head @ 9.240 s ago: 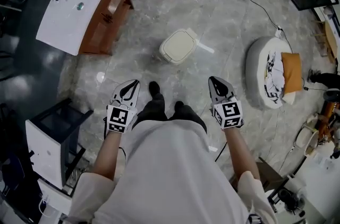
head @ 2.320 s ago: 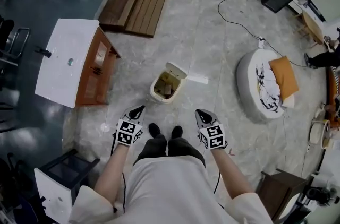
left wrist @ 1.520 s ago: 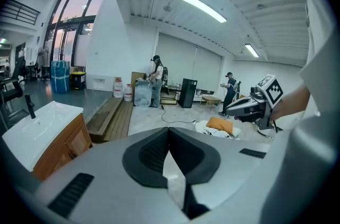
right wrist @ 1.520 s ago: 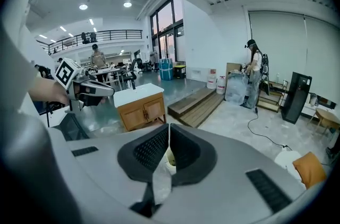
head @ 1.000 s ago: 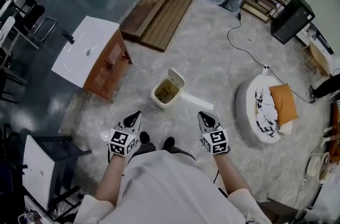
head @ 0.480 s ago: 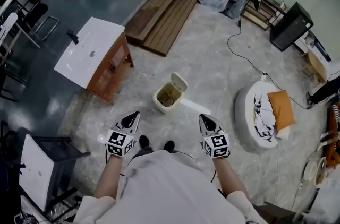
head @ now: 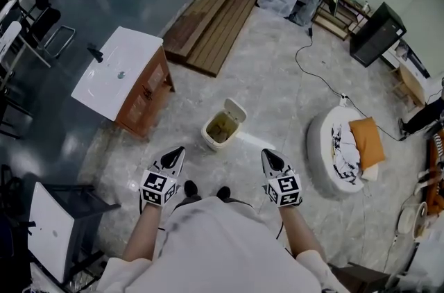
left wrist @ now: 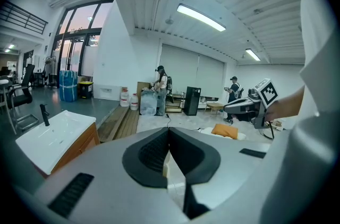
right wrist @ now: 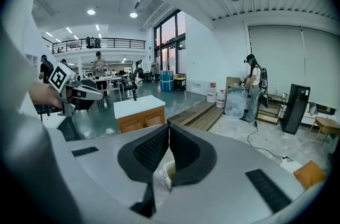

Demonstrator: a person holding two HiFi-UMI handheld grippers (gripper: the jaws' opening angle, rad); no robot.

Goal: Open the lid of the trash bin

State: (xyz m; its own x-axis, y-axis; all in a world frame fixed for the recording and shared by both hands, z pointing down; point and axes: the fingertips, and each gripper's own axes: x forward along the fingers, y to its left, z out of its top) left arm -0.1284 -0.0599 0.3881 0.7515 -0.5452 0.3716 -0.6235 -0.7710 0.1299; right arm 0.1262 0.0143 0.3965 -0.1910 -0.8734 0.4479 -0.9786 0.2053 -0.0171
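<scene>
Lid (head: 234, 109) of trash bin (head: 216, 132) up since earlier; left gripper (head: 179, 151) and right gripper (head: 266, 153) fingers together, empty.

Open trash bin (head: 211, 139) — lid (head: 235, 110) upright

lid (head: 234, 109): closed → raised | trash bin (head: 209, 138): now farther from shoes (head: 189, 188)
</scene>
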